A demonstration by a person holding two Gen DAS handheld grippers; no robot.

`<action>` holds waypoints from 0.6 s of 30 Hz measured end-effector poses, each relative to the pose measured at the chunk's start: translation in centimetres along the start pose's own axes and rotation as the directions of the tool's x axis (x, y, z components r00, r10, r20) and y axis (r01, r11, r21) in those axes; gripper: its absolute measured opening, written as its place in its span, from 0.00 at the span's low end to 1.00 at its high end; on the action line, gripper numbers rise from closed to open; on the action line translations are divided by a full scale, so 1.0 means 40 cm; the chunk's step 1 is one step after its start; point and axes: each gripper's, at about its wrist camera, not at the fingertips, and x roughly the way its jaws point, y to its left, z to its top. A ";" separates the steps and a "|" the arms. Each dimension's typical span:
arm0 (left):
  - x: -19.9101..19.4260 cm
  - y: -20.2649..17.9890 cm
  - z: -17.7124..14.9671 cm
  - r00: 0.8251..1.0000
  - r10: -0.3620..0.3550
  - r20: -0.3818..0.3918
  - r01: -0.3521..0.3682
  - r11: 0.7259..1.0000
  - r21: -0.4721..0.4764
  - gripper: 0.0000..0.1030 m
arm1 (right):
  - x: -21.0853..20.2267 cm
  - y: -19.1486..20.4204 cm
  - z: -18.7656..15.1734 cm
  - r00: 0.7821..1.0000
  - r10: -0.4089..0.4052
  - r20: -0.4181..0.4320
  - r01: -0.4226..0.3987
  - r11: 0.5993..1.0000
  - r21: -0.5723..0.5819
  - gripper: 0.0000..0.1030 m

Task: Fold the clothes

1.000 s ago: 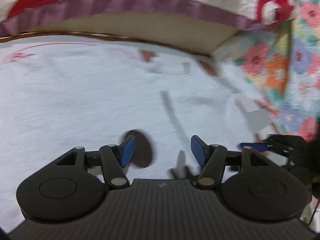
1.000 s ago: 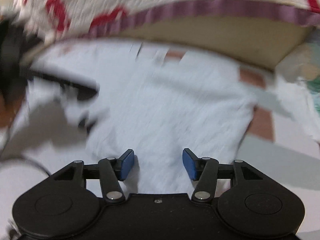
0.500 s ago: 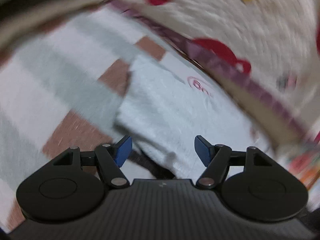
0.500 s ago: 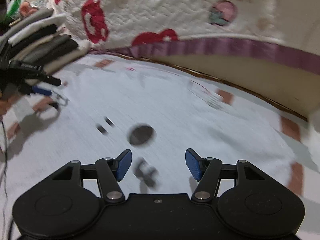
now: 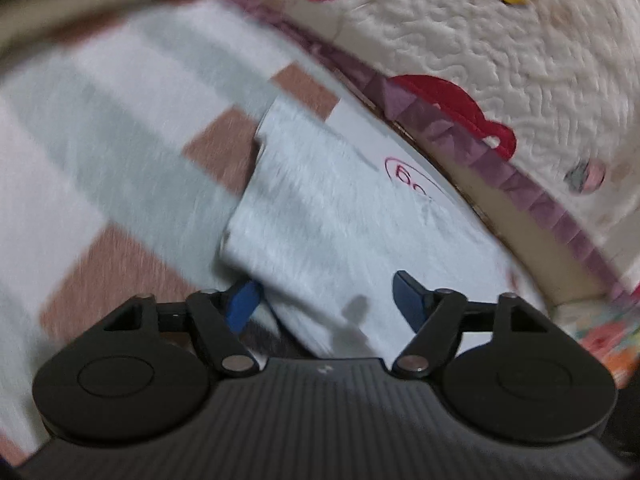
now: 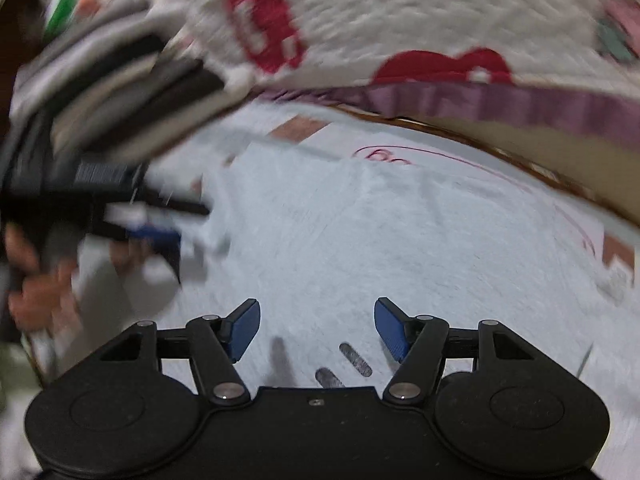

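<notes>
Both tools spread wide w/ nothing held: left tool (image 5: 326, 300) over the left edge of the white garment (image 5: 320, 216), right tool (image 6: 316, 326) above its middle. Garment lies flat on a checked mat (image 5: 100, 152); beyond it, quilt (image 6: 400, 20) w/ red patches, folded stack (image 6: 120, 80) at garment's far left.

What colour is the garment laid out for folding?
White, or a very pale blue-white, plain fabric; the garment shows best in the right wrist view.
</notes>
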 end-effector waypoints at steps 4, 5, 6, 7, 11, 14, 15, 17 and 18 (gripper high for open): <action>0.016 -0.007 0.004 0.999 0.016 0.047 -0.018 0.999 0.046 0.75 | 0.032 0.053 -0.023 1.000 -0.010 -0.015 0.007 0.988 -0.157 0.66; 0.023 -0.006 0.008 0.998 0.017 0.056 -0.020 0.999 0.045 0.76 | 0.041 0.061 -0.025 1.000 -0.007 -0.021 0.003 0.983 -0.186 0.66; 0.027 -0.006 0.011 0.998 0.018 0.062 -0.021 0.999 0.048 0.77 | 0.048 0.065 -0.027 1.000 -0.006 -0.023 0.001 0.979 -0.205 0.66; 0.031 -0.006 0.014 0.997 0.021 0.069 -0.025 0.998 0.050 0.77 | 0.055 0.070 -0.029 1.000 -0.006 -0.026 0.000 0.975 -0.223 0.66; 0.038 0.011 0.026 0.994 0.022 0.104 -0.018 0.999 -0.045 0.76 | 0.080 0.078 -0.025 0.999 0.046 0.015 -0.042 0.977 -0.208 0.67; 0.048 0.013 0.034 0.993 0.033 0.110 -0.025 0.997 -0.075 0.65 | 0.099 0.087 -0.021 0.997 0.063 0.035 -0.054 0.976 -0.211 0.68; 0.051 0.008 0.037 0.994 0.041 0.106 -0.035 0.997 -0.063 0.54 | 0.104 0.091 -0.021 0.997 0.068 0.042 -0.057 0.975 -0.215 0.68; 0.069 -0.017 0.039 0.995 0.077 0.060 -0.079 0.996 0.047 0.05 | 0.081 0.066 -0.021 0.998 -0.001 0.064 0.011 0.988 -0.155 0.68; 0.078 -0.031 0.041 0.995 0.096 0.038 -0.100 0.989 0.105 0.05 | 0.070 0.053 -0.021 0.997 -0.036 0.073 0.045 0.991 -0.124 0.66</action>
